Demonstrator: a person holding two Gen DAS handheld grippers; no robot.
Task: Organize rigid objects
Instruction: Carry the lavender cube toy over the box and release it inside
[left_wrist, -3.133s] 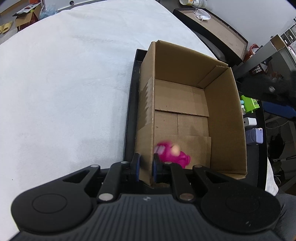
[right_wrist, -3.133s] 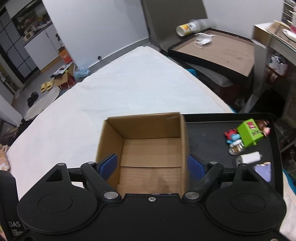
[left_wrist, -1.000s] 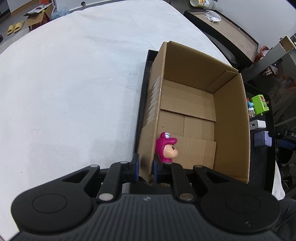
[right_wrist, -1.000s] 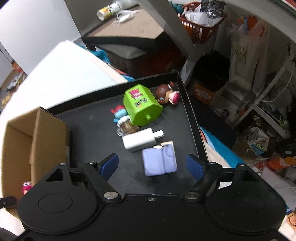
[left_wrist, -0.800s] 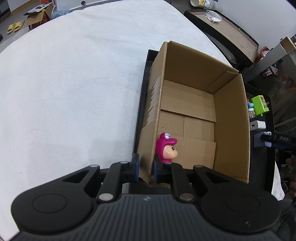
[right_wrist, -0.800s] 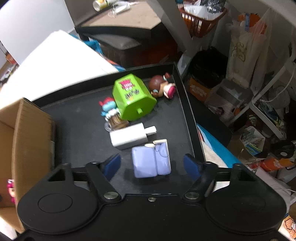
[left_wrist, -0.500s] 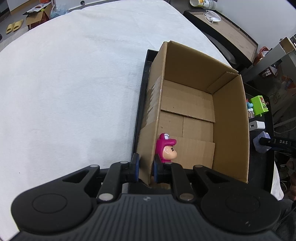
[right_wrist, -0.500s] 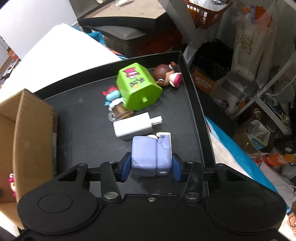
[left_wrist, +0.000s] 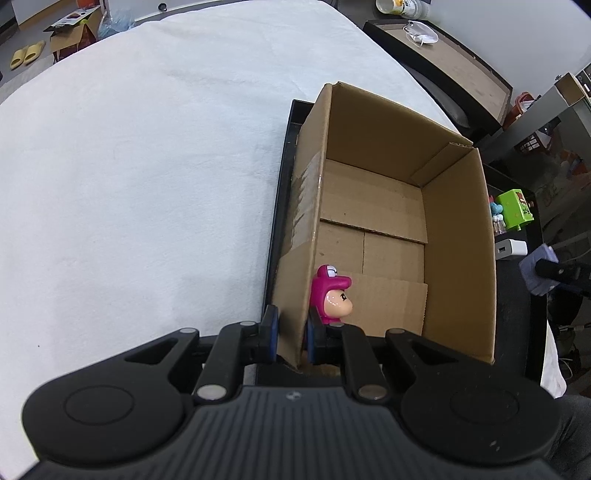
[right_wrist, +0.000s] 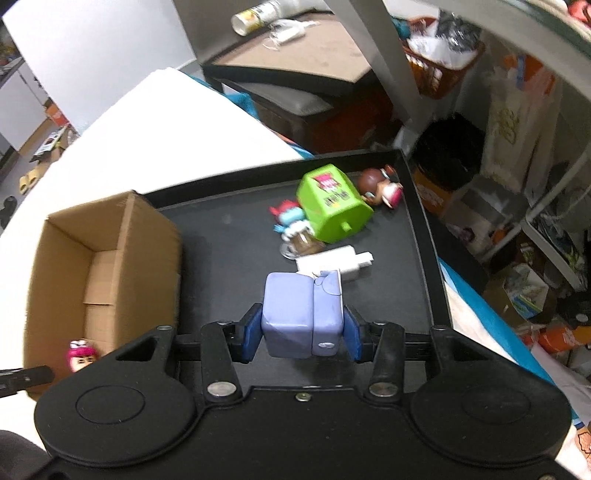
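Right hand-held gripper (right_wrist: 300, 335), jaws just drawn in and now pressed on both sides of a lavender block toy (right_wrist: 302, 314), holding it clear above the black tray (right_wrist: 229, 266). Left hand-held gripper (left_wrist: 290, 334), nearly closed, pinching the near-left wall of the open cardboard box (left_wrist: 458, 236), one blue pad outside and one inside. Inside that box, in its near-left corner: a pink hooded figurine (left_wrist: 330, 297), upright against the wall, just beside the inner pad.

Box standing on the left part of the tray, tray resting on a white bed (left_wrist: 140, 166). On the tray's right part, toward its far right corner: a green house-shaped toy (right_wrist: 332, 210) tipped on its side, a brown-haired doll (right_wrist: 380, 188) lying just beyond it near the rim, a small blue-and-red figure (right_wrist: 290, 221) touching the green toy's left side, and a white charger plug (right_wrist: 332, 266) lying just nearer, partly behind the lifted lavender toy. Beyond the bed, a low brown-topped table (right_wrist: 303, 55) bearing a fallen paper cup (right_wrist: 255, 18).
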